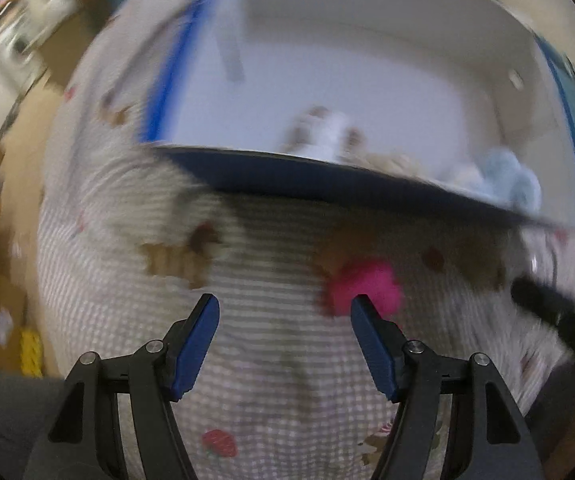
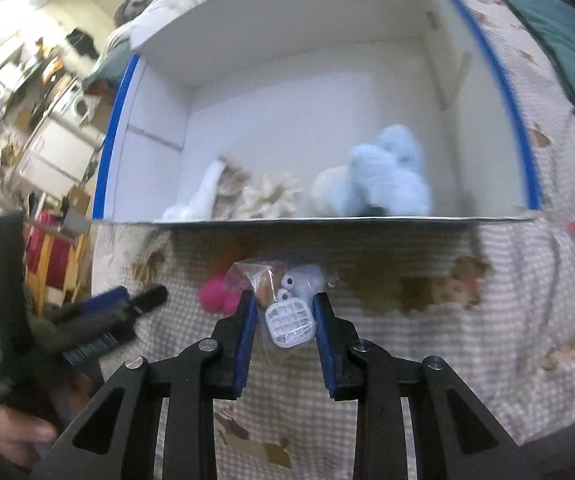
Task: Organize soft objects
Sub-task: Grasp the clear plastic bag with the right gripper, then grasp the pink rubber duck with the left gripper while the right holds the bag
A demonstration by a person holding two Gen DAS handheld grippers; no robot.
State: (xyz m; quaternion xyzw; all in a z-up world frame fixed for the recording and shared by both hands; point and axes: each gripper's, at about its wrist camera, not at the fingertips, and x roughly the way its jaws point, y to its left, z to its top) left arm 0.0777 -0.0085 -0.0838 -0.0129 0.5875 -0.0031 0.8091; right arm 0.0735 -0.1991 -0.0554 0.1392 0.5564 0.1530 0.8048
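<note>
**Nearly boxed: one bagged toy in hand, one pink toy left**

Your right gripper (image 2: 283,312) pinches a bagged toy (image 2: 287,300) just short of the box (image 2: 327,222), low enough to clear its near wall. Your left gripper (image 1: 285,312), fingers spread and empty, faces the pink toy (image 1: 361,284) on the checked blanket (image 1: 263,320), likely next. Blue plush (image 2: 387,176) lies inside.

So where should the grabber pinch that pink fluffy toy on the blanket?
Pinch the pink toy across its round middle, coming from the near side along the blanket. It looks like a soft lump with no handle, lying flat in front of the box. The left gripper is open and nearly lined up; its jaws need to shift slightly right.
</note>
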